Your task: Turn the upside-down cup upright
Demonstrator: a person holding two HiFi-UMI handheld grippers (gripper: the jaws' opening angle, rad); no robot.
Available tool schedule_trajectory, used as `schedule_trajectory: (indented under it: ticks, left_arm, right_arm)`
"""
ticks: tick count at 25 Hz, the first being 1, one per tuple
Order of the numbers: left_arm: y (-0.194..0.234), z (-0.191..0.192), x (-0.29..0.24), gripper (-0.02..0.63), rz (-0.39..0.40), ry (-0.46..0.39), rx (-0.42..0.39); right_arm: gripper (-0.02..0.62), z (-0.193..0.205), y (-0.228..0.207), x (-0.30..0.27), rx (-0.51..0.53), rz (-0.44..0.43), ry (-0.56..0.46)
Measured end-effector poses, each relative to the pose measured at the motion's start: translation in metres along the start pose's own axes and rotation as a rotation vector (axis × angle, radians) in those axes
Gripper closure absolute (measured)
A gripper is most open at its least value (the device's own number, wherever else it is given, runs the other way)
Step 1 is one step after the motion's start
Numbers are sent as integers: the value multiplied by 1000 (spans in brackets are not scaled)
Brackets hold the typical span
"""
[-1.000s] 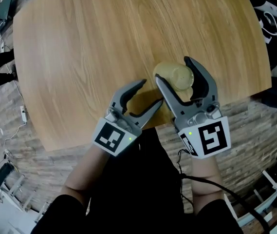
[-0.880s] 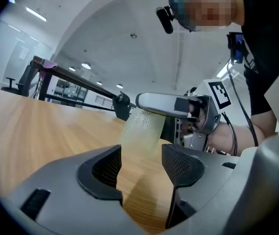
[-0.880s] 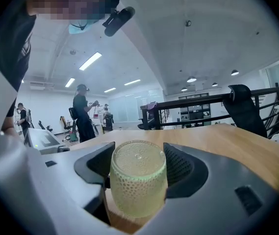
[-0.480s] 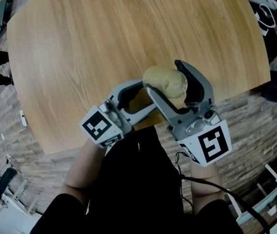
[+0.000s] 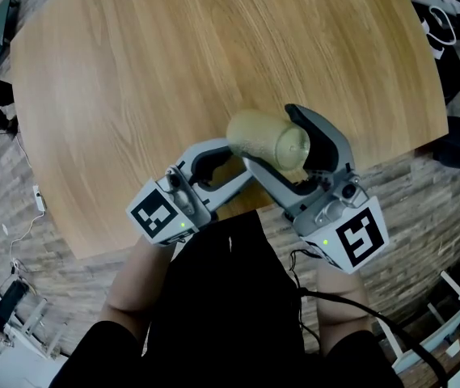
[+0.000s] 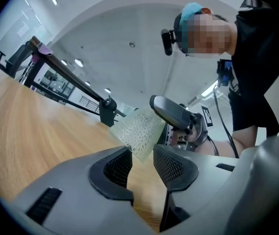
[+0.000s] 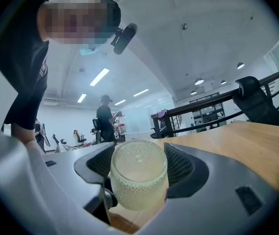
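The wooden bench (image 5: 132, 71) carries nothing else that matters here. The cup (image 5: 252, 136) is in the air above its near edge, lying on its side with the mouth to the left and the base to the right.

The right tool (image 7: 139, 165) is clamped on the cup's round wall, one pad on each side. The left tool (image 6: 141, 153) stands just left of it with its jaws apart. They have just been closing, and the cup's mouth edge reaches in between the tips, but the pads do not seem to press on it.

The cup looks like stiff, dimpled glass or hard plastic – probably light, and it may break if it falls. The dimples should help against slipping. I think the best place to hold it is across the middle of the wall – not on the thin edge.

Count: one bench, two tools, one cup.
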State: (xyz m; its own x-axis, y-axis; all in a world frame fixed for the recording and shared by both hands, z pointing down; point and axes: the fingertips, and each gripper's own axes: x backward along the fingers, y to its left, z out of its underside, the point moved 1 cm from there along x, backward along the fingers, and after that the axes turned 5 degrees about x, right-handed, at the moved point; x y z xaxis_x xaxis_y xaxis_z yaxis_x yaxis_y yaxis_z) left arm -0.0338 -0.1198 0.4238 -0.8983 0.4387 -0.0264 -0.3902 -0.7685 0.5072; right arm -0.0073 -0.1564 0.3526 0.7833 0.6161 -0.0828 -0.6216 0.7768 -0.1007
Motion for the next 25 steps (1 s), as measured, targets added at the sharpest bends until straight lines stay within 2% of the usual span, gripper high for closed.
schedule_trajectory:
  ticks: [3, 7, 19, 25]
  left_arm:
    - [-4, -1, -1, 483, 13, 15, -30]
    - [-7, 1, 1, 506, 19, 31, -56]
    - [-22, 8, -11, 563, 62, 70, -91]
    - [-21, 12, -16, 568, 34, 99, -129]
  right_arm:
    - [307, -3, -1, 4, 0, -38, -36]
    - [307, -2, 0, 6, 0, -76, -34]
    - [305, 7, -24, 16, -78, -6, -51]
    - [301, 10, -32, 20, -81, 21, -51]
